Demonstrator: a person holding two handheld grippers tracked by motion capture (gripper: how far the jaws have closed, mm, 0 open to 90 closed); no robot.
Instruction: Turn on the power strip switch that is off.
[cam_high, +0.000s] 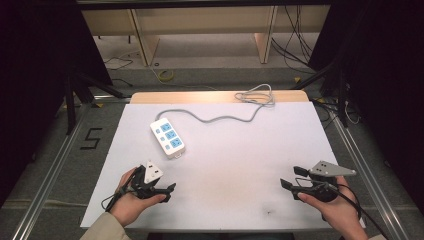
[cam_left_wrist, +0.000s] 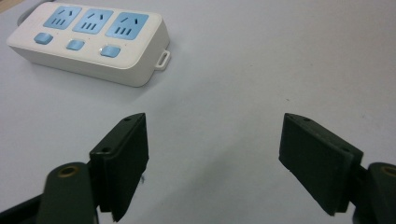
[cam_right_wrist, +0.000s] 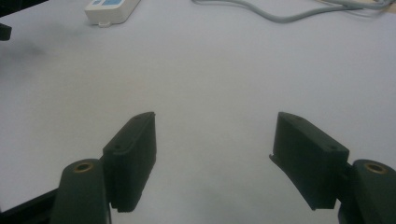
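White power strip (cam_high: 167, 138) w/ 3 blue sockets lies flat on the pale surface (cam_high: 240, 165), left of centre, its grey cord (cam_high: 220, 118) running to the far edge. Your left tool (cam_high: 167, 192) sits near the front edge, just short of the strip, jaws spread wide, nothing btwn them. Your right tool (cam_high: 291, 177) is well apart at front right, also released & empty.
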